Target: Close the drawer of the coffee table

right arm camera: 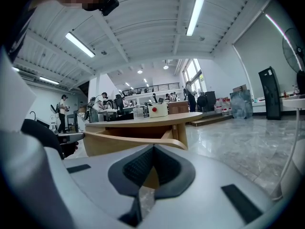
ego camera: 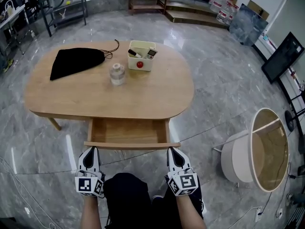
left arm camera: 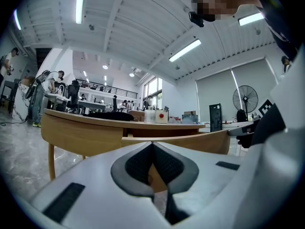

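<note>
The drawer [ego camera: 127,131] juts from the coffee table [ego camera: 157,94]; bag [ego camera: 76,61], jar [ego camera: 117,74], box [ego camera: 141,56] atop.

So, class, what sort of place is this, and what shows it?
Likely a big open lab or workshop, not a home: ceiling strip lights, people at workbenches behind, and a coffee table on polished stone floor.

Wooden drawer [ego camera: 127,131] stood pulled open and empty under the oval light-wood coffee table [ego camera: 143,97], front edge.
</note>
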`<state>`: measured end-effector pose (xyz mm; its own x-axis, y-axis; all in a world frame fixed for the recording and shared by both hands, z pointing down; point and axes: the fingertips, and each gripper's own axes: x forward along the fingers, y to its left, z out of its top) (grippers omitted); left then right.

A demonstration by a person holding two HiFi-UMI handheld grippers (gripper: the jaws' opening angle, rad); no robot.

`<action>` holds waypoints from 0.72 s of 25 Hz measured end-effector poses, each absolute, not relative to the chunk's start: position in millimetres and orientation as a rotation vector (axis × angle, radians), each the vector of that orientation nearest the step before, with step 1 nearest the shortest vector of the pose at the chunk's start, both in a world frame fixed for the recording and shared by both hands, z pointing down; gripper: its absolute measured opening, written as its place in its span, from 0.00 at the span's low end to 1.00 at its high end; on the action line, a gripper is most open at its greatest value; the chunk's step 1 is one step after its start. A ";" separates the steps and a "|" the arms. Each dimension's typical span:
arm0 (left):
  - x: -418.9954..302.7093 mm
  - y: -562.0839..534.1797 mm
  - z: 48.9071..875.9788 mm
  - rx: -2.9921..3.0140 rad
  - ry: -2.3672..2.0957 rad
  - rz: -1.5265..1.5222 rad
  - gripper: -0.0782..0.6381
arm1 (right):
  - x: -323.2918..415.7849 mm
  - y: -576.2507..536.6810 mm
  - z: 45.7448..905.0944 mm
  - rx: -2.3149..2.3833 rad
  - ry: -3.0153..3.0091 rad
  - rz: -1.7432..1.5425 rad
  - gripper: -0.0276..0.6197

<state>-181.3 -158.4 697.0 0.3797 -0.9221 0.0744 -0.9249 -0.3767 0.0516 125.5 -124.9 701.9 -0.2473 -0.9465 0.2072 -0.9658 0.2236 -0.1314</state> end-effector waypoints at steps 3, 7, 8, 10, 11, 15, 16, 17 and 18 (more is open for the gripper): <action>-180.5 -162.7 696.5 2.538 -1.707 0.065 0.14 | 126.1 -128.4 702.0 1.875 -2.396 0.358 0.08; -178.7 -168.2 696.8 2.538 -1.711 0.061 0.14 | 127.5 -134.9 701.9 1.871 -2.402 0.352 0.08; -178.5 -170.0 697.0 2.537 -1.712 0.056 0.14 | 127.8 -136.6 702.1 1.871 -2.403 0.349 0.08; -178.5 -173.3 697.5 2.537 -1.713 0.054 0.14 | 127.9 -139.6 702.7 1.874 -2.403 0.343 0.08; -178.8 -174.3 697.7 2.537 -1.713 0.057 0.14 | 127.7 -140.5 703.1 1.876 -2.403 0.345 0.08; -179.3 -178.2 697.8 2.526 -1.719 0.067 0.14 | 127.3 -144.1 702.9 1.877 -2.405 0.363 0.08; -179.4 -180.1 697.4 2.524 -1.720 0.070 0.14 | 127.1 -145.5 702.7 1.875 -2.405 0.365 0.08; -179.4 -182.3 697.2 2.520 -1.719 0.072 0.14 | 127.0 -146.9 702.6 1.873 -2.405 0.365 0.08; -179.3 -184.5 697.3 2.515 -1.718 0.075 0.14 | 126.9 -148.3 702.7 1.869 -2.406 0.363 0.08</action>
